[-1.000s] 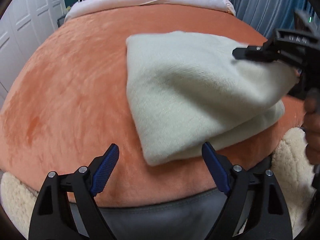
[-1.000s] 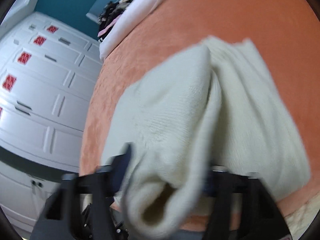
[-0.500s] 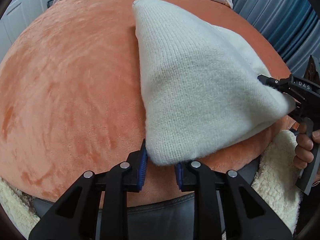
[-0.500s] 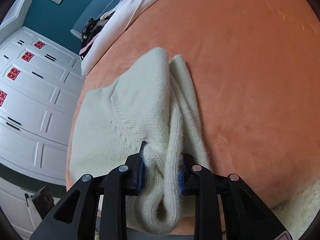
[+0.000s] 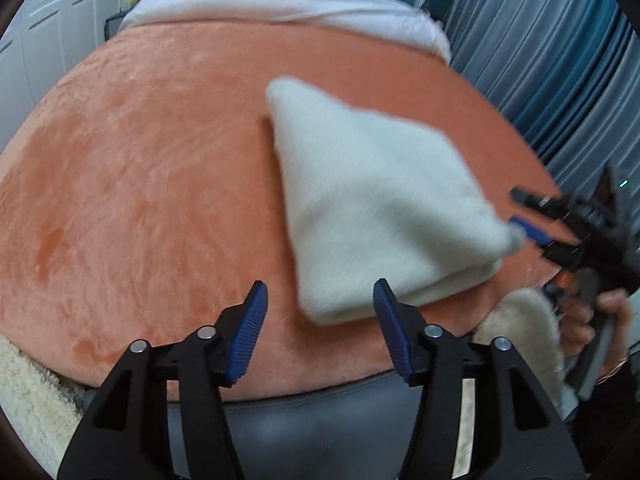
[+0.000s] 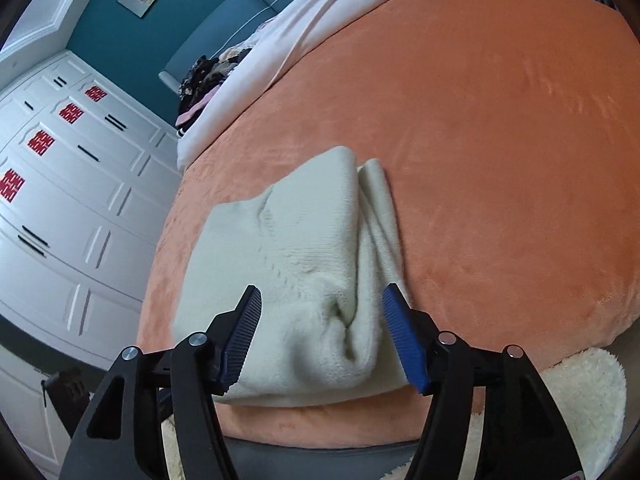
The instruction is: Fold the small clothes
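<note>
Knitwear first, as the left wrist camera sees it: a cream folded garment [image 5: 376,216] lies on the orange blanket [image 5: 140,200], filling the middle of the view toward 3 o'clock. Its near corner droops toward 6 o'clock and sits in the gap of the left gripper [image 5: 320,320], just ahead of the blue pads [image 5: 248,332]. Neither pad presses on the cloth; the jaws stand roughly half apart, having just been opening, and hold nothing. At 3 o'clock the right gripper [image 5: 524,216] comes in from the edge, a hand [image 5: 596,320] wrapped round its handle below. The garment's right corner reaches its blue pad there, though the blur hides whether they touch. A fluffy cream rug [image 5: 520,320] shows at 4 o'clock, and white bedding [image 5: 280,8] at 12.

From the right wrist camera, the same folded garment [image 6: 304,264] lies centre-left on the blanket [image 6: 500,140], its bunched, rolled end pointing to 6 o'clock and lying between the fingers of the right gripper [image 6: 320,336]. The jaws are well apart, having just been opening, and both pads [image 6: 404,340] stand off the knit on either side with a visible gap, so nothing is gripped. White wardrobe doors [image 6: 60,200] with red stickers fill 9 o'clock.
</note>
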`<state>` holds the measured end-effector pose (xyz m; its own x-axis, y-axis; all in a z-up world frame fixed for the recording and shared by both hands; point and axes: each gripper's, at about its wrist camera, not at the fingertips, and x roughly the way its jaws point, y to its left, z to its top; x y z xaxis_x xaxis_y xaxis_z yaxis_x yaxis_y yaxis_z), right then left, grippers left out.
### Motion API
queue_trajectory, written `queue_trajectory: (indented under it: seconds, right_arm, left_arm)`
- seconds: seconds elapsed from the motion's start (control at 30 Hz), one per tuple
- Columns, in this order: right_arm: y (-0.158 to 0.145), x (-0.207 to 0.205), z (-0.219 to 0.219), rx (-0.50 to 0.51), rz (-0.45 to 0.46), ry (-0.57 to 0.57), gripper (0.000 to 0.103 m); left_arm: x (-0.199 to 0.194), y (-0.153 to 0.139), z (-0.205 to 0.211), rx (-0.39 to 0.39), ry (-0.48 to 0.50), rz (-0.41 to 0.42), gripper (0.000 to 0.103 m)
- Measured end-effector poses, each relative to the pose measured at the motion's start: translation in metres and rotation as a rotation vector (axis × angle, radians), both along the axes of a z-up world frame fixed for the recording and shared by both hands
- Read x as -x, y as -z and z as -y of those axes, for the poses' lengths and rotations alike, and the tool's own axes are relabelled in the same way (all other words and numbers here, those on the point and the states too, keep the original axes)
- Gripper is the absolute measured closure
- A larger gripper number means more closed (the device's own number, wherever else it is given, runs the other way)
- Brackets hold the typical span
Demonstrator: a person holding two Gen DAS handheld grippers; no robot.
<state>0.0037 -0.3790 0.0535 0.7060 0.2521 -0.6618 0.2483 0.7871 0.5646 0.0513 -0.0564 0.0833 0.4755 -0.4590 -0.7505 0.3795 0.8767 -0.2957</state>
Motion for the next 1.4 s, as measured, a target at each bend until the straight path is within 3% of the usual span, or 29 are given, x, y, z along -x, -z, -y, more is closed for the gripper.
queue_trajectory:
  seconds: [0.07, 0.17, 0.2, 0.23, 0.27, 0.37, 0.43, 0.5, 0.57, 0.6, 0.67, 0.7, 0.8, 0.87, 0.93, 1.03, 1.1, 1.13, 1.23, 1.33, 1.4]
  right_arm:
    - [0.004, -0.013, -0.004, 0.018, -0.025, -0.026, 0.04]
    - [0.029, -0.025, -0.008, -0.007, -0.126, -0.07, 0.044]
    - [0.033, -0.027, -0.011, -0.005, -0.133, -0.081, 0.067]
    - [0.032, -0.027, -0.016, 0.019, -0.125, -0.087, 0.079]
    - [0.023, -0.023, -0.018, 0.029, -0.09, -0.096, 0.082]
    - [-0.023, -0.004, -0.013, -0.012, 0.085, -0.088, 0.084]
    - [-0.043, 0.006, -0.015, 0.089, 0.12, -0.083, 0.084]
    - [-0.015, 0.001, -0.005, 0.125, 0.007, -0.067, 0.084]
    - [0.039, -0.008, 0.006, 0.098, -0.177, -0.066, 0.08]
    - [0.051, -0.004, 0.01, 0.065, -0.181, -0.057, 0.079]
    - [0.039, 0.006, 0.02, 0.006, -0.14, -0.01, 0.072]
    - [0.029, 0.011, 0.022, 0.019, -0.13, 0.026, 0.064]
    - [-0.017, 0.024, 0.012, 0.182, -0.056, 0.088, 0.064]
    - [-0.041, 0.023, -0.004, 0.22, 0.001, 0.023, 0.072]
    - [-0.052, 0.015, -0.027, 0.22, 0.028, -0.074, 0.083]
    - [-0.03, -0.02, -0.066, 0.259, -0.042, -0.216, 0.087]
    - [0.021, -0.054, -0.09, 0.296, -0.209, -0.286, 0.092]
    - [0.041, -0.063, -0.091, 0.314, -0.23, -0.295, 0.094]
    - [0.024, -0.071, -0.093, 0.331, -0.22, -0.275, 0.094]
    - [-0.01, -0.048, -0.084, 0.322, -0.137, -0.237, 0.094]
    - [-0.001, -0.039, -0.074, 0.375, -0.171, -0.215, 0.096]
  left_arm:
    - [-0.001, -0.019, 0.005, 0.049, 0.001, 0.054, 0.035]
    - [-0.019, -0.029, 0.019, 0.061, -0.03, 0.064, 0.033]
    - [-0.026, -0.029, 0.023, 0.074, -0.05, 0.046, 0.034]
    - [-0.035, -0.029, 0.024, 0.093, -0.069, 0.027, 0.036]
    - [-0.043, -0.03, 0.026, 0.105, -0.087, 0.011, 0.038]
    - [-0.055, -0.034, 0.031, 0.088, -0.104, 0.017, 0.039]
    - [-0.058, -0.021, 0.047, -0.027, -0.098, 0.012, 0.041]
    - [-0.066, 0.008, 0.057, -0.088, -0.081, -0.044, 0.043]
    - [-0.068, 0.034, 0.066, -0.106, -0.066, -0.105, 0.042]
    - [-0.064, 0.037, 0.07, -0.14, -0.064, -0.075, 0.04]
    - [-0.057, 0.035, 0.075, -0.183, -0.048, -0.01, 0.04]
    - [-0.056, 0.036, 0.074, -0.179, -0.051, -0.015, 0.038]
    - [-0.059, 0.034, 0.059, -0.09, -0.091, -0.077, 0.036]
    - [-0.053, 0.023, 0.046, -0.03, -0.116, -0.074, 0.037]
    - [-0.047, 0.016, 0.035, -0.05, -0.144, -0.032, 0.038]
    - [-0.046, 0.027, 0.029, -0.126, -0.165, -0.052, 0.035]
    - [-0.05, 0.039, 0.026, -0.139, -0.167, -0.089, 0.034]
    - [-0.05, 0.044, 0.025, -0.146, -0.175, -0.099, 0.033]
    - [-0.05, 0.042, 0.027, -0.176, -0.169, -0.081, 0.031]
    - [-0.049, 0.045, 0.027, -0.194, -0.156, -0.066, 0.029]
    - [-0.049, 0.047, 0.026, -0.188, -0.161, -0.065, 0.028]
